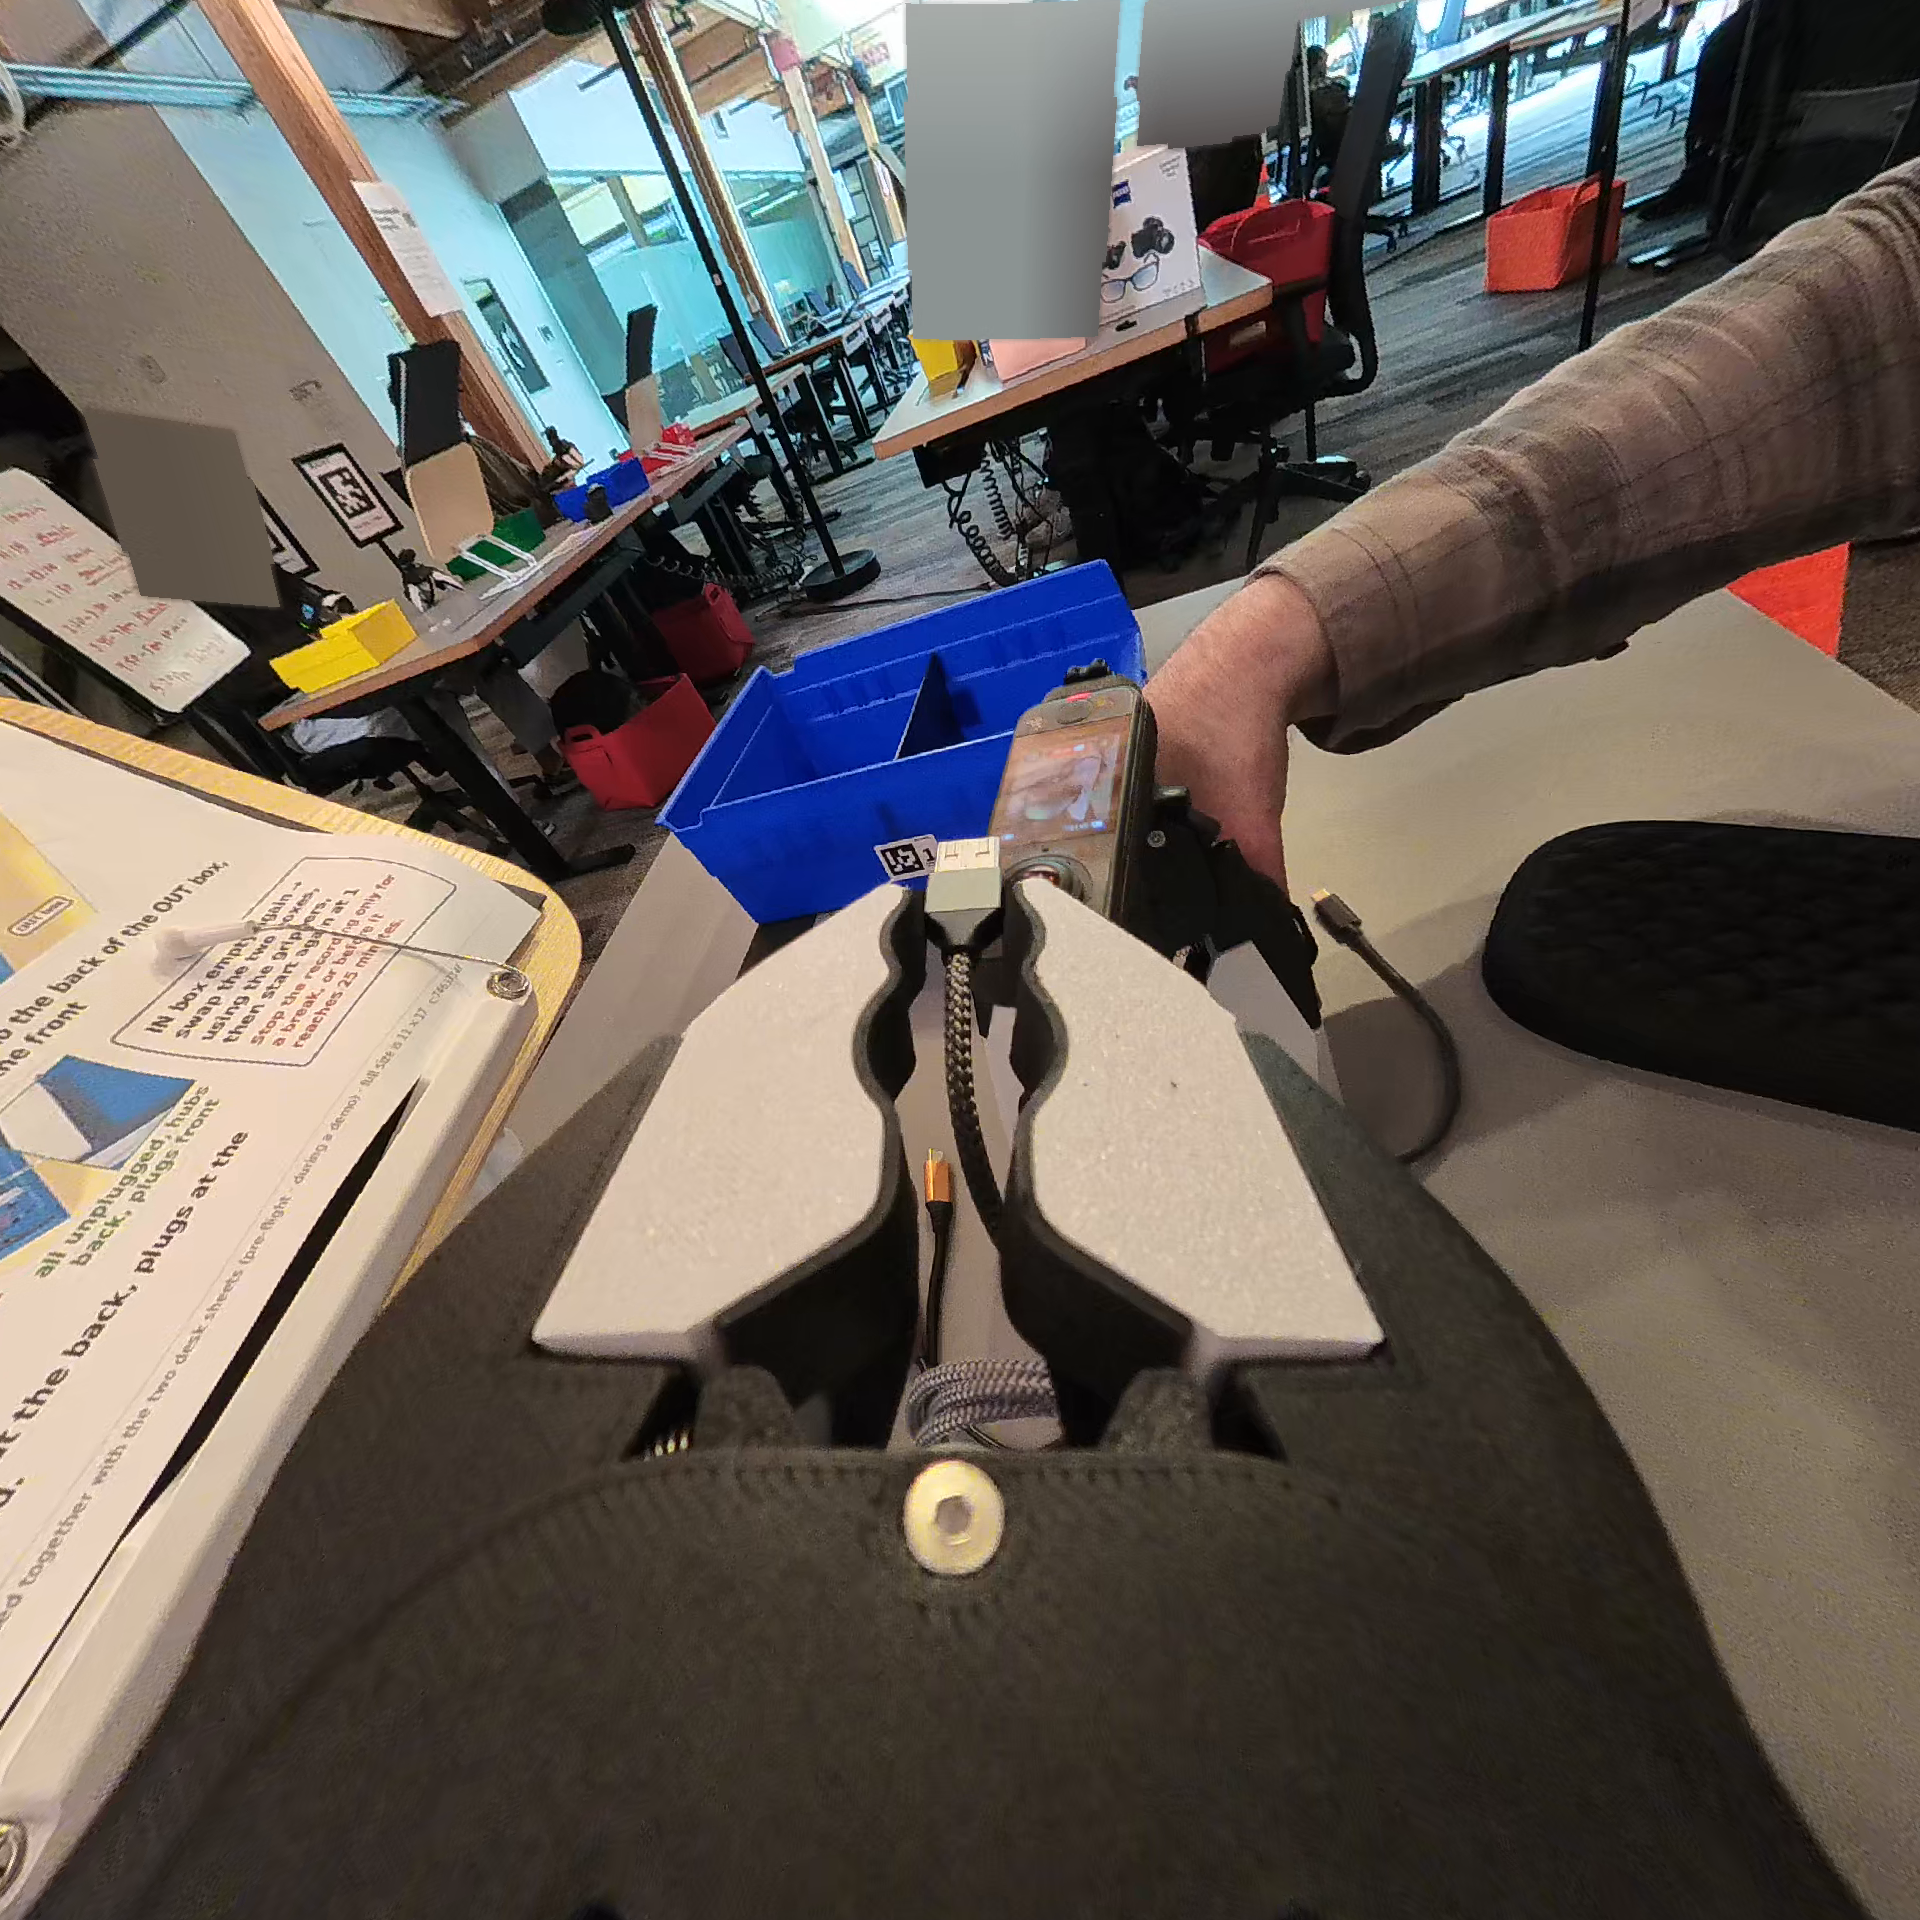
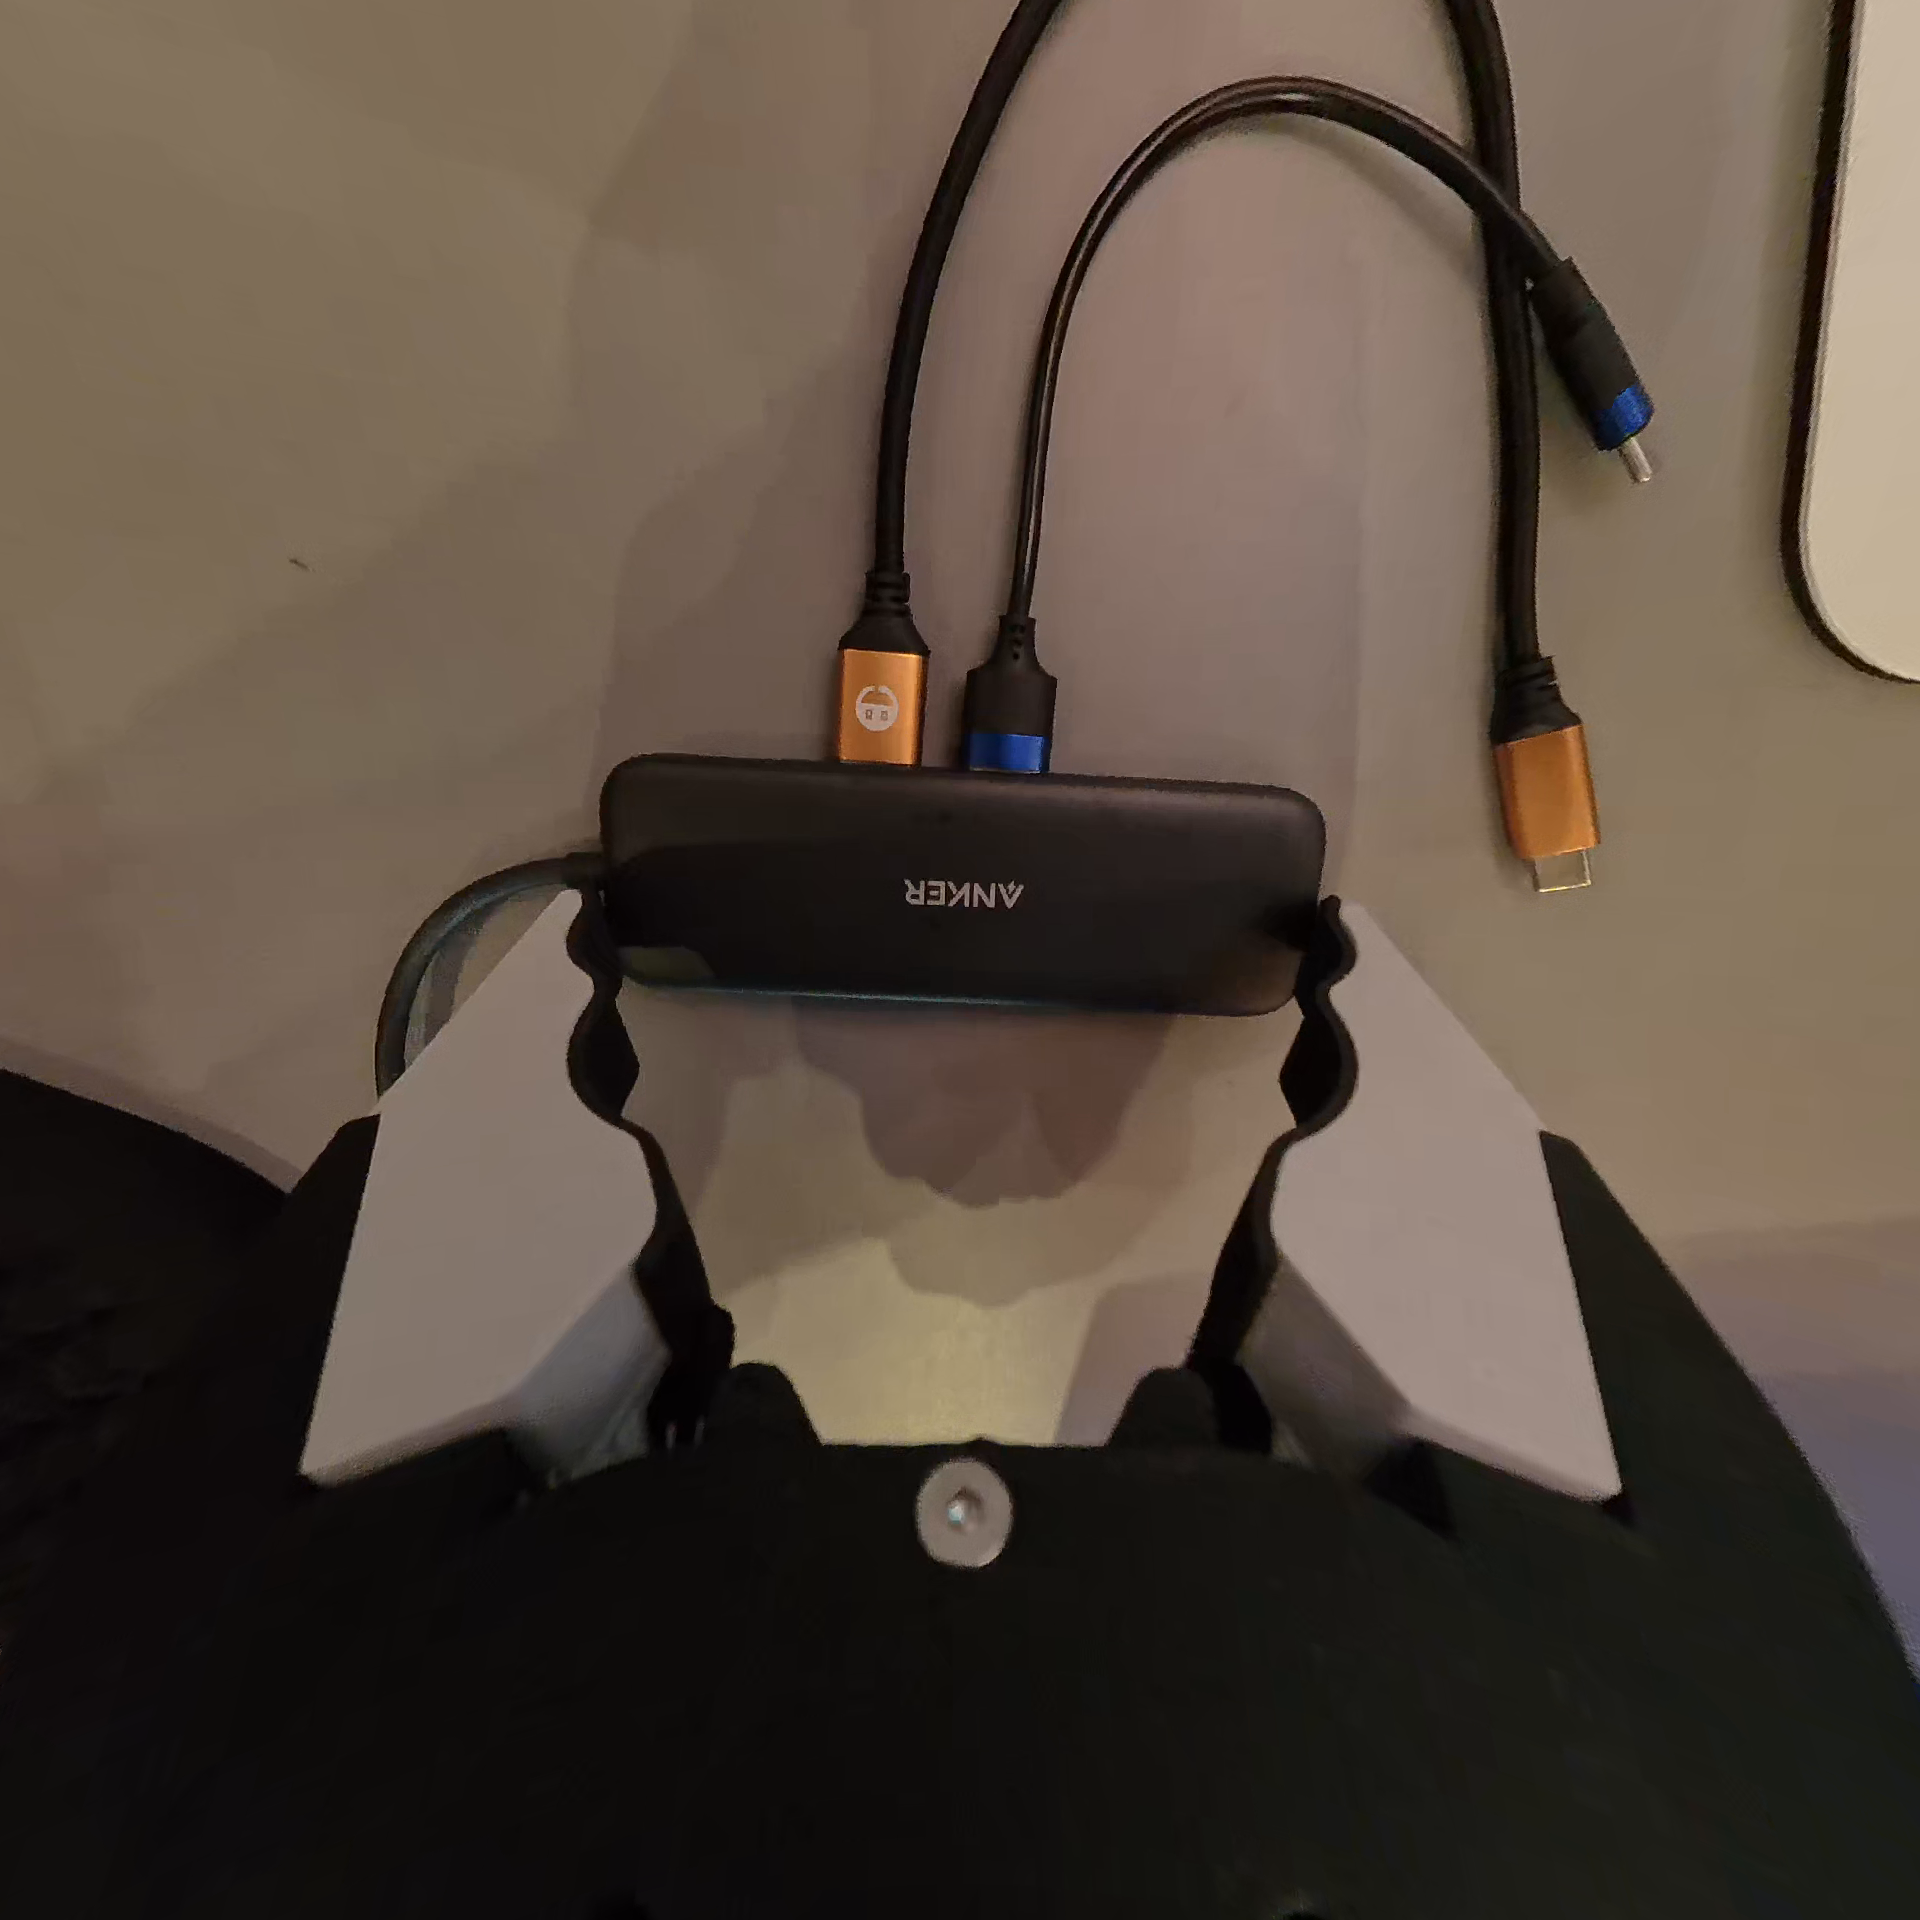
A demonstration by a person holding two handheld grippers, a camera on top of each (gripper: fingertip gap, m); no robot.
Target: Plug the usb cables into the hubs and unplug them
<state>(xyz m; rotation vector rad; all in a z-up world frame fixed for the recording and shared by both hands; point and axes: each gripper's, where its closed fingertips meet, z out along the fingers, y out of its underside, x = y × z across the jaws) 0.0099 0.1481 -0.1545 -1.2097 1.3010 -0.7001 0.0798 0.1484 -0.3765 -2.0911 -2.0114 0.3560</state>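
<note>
Left gripper [image 1: 964, 914] jaws clamp a braided USB plug [image 1: 963, 883] above the grey counter [image 1: 1662, 1299]; right gripper [image 2: 961, 935] jaws, spread wide, grip the black hub [image 2: 961, 883]; open office behind.

Left wrist view: raised, faces across the grey table [image 1: 1662, 1299] toward far office desks. Right wrist view: close, looks steeply down at table [image 2: 312, 416]. Shared: grey tabletop only

A black hub [image 2: 961, 883] carries orange [image 2: 881, 707] and blue-banded [image 2: 1008, 727] plugs; the bin [image 1: 831, 810] is blue.
</note>
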